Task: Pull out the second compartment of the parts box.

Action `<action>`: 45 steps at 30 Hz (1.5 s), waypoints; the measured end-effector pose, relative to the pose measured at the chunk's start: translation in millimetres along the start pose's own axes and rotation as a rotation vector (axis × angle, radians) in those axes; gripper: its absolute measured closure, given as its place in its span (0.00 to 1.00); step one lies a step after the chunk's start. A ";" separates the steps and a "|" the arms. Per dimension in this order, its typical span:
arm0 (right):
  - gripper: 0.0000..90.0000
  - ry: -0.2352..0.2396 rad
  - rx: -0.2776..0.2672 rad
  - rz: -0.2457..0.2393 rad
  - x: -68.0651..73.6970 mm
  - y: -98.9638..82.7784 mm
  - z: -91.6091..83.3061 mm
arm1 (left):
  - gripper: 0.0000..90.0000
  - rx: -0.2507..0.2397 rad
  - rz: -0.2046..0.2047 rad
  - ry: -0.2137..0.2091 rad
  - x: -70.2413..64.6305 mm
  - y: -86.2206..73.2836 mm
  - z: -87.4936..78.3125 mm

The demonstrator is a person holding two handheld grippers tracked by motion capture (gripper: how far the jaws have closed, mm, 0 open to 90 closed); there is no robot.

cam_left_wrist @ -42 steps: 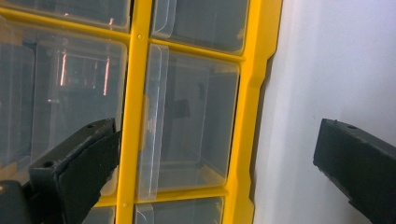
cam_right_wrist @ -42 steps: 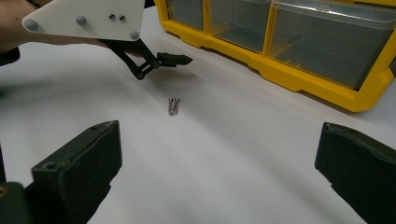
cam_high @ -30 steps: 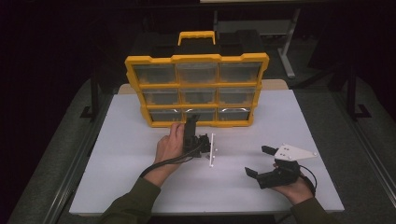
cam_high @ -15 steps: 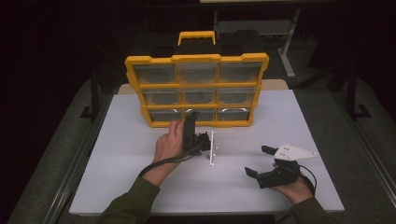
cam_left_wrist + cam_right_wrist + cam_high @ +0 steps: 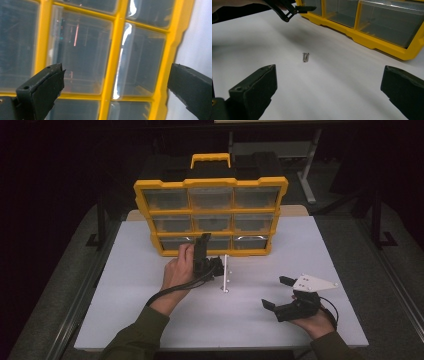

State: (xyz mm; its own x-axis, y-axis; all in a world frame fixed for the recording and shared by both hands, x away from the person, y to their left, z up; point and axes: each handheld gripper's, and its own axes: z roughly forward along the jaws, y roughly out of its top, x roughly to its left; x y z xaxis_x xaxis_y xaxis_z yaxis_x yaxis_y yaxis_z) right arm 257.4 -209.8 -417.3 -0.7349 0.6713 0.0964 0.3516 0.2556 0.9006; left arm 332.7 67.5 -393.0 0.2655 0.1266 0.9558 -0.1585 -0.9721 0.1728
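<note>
A yellow drawer cabinet [image 5: 210, 215] stands upright near the far edge of the white tabletop [image 5: 125, 310], its clear drawers all shut. Your left claw [image 5: 202, 251] is raised right in front of its bottom row, jaws spread apart and gripping nothing, so no drawer has been opened yet. A few small screws [image 5: 305, 57] lie loose on the tabletop, just in front of the cabinet. Your right claw [image 5: 279, 292] rests near the front right corner, jaws also apart and empty.

White table [image 5: 125, 315]; small screws [image 5: 305, 57] lying loose.
</note>
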 end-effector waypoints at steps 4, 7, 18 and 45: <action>0.00 0.000 0.001 -0.002 -0.1 -0.1 0.0 | 0.06 -0.012 -0.003 0.031 4.0 0.0 -1.5; 0.00 0.002 0.004 0.001 0.0 -0.1 0.1 | 0.07 -0.006 0.006 0.046 6.7 0.2 -2.0; 0.00 0.000 0.009 0.003 0.4 -0.2 0.8 | 0.16 -0.009 0.014 0.118 17.1 1.6 -3.5; 0.00 0.003 0.012 -0.003 0.5 -0.4 1.6 | 0.39 -0.034 0.024 0.241 48.2 7.5 -2.0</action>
State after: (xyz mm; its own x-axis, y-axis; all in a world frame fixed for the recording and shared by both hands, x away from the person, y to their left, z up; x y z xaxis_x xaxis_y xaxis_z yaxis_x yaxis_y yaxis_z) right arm 257.8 -208.5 -418.3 -0.7379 0.6683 0.0947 0.3562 0.2664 0.8956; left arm 342.4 66.7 -345.2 0.0275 0.1514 0.9881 -0.1947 -0.9687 0.1538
